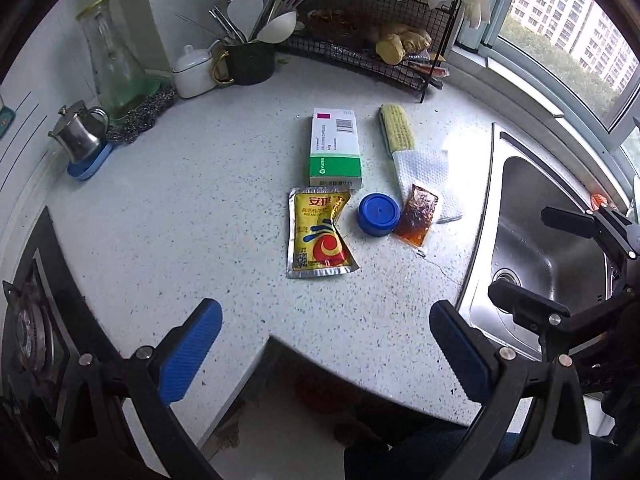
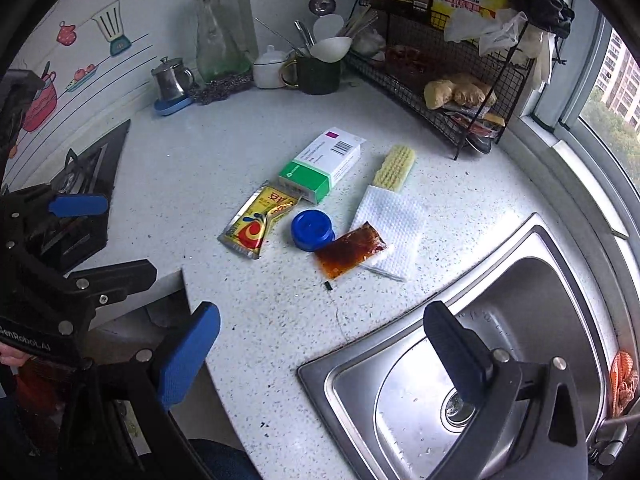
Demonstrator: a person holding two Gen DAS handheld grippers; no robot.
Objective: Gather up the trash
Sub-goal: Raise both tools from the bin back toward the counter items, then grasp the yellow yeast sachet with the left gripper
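Trash lies in a cluster on the speckled white counter [image 1: 180, 208]: a green-and-white medicine box [image 1: 335, 148] [image 2: 322, 166], a yellow foil sachet [image 1: 318, 234] [image 2: 258, 220], a blue lid [image 1: 378, 215] [image 2: 312, 229], a red sauce packet [image 1: 417, 220] [image 2: 351, 253] resting on a white paper towel [image 1: 426, 174] [image 2: 394, 224], and a corn cob [image 1: 397, 128] [image 2: 394, 168]. My left gripper [image 1: 326, 340] hangs open near the counter's front edge, short of the sachet. My right gripper [image 2: 322, 338] is open over the sink's corner, near the sauce packet. Both hold nothing.
A steel sink [image 2: 500, 340] [image 1: 536, 248] lies right of the trash. At the back stand a wire rack [image 2: 452, 92], a dark utensil mug [image 1: 250, 62], a white sugar pot [image 1: 194, 72], a glass carafe [image 1: 114, 60] and a small steel pot [image 1: 80, 136]. A gas hob [image 1: 32, 332] sits left.
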